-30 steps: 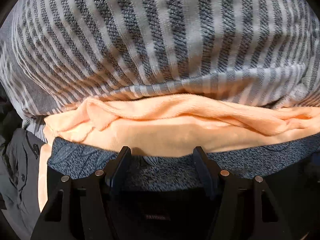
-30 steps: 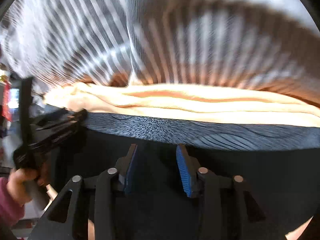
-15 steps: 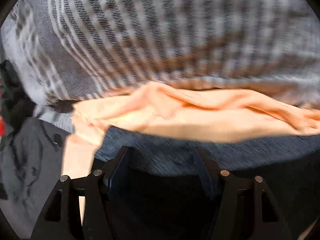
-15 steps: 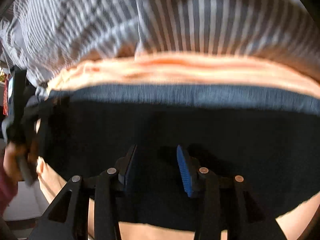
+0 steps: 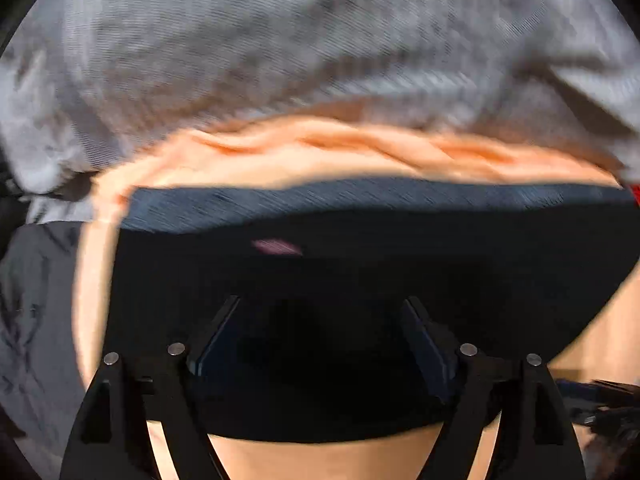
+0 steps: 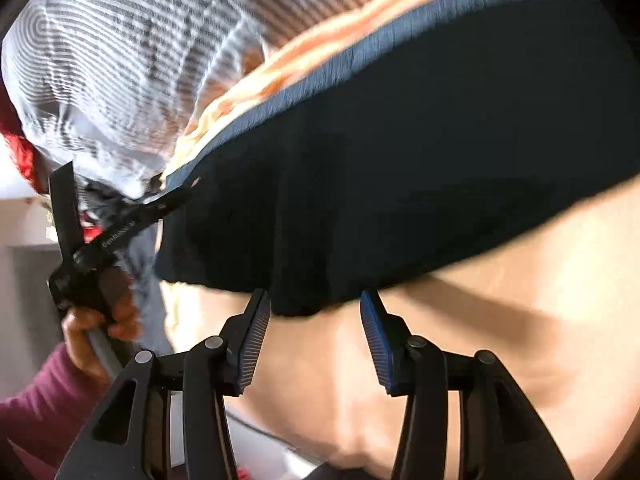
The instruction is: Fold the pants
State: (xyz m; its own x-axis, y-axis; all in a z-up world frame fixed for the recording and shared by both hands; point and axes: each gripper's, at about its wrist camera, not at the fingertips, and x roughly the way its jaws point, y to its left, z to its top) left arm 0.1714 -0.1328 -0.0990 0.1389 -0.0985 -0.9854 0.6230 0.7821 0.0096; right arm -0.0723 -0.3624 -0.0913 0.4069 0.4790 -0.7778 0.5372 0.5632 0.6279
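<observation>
The dark navy pants [image 5: 360,264] lie folded flat on a peach sheet [image 5: 320,460], with a lighter blue-grey band [image 5: 320,200] along the far edge. My left gripper [image 5: 320,320] is open, its jaws wide apart over the near part of the pants, holding nothing. In the right wrist view the pants [image 6: 420,140] run from left to upper right. My right gripper [image 6: 316,304] is open and empty, just in front of the pants' near edge. My left gripper [image 6: 120,224] shows there at the pants' left end, held by a hand.
A grey-and-white striped cloth [image 5: 280,48] is heaped behind the pants, with a bunched peach fabric ridge [image 5: 340,152] between them. A dark grey garment [image 5: 36,312] lies at the left. Red fabric [image 6: 16,148] shows at the far left in the right wrist view.
Both grippers have pulled back toward me from the pants. More of the dark pants and the peach sheet now shows. The right gripper's jaws now stand off the cloth's near edge.
</observation>
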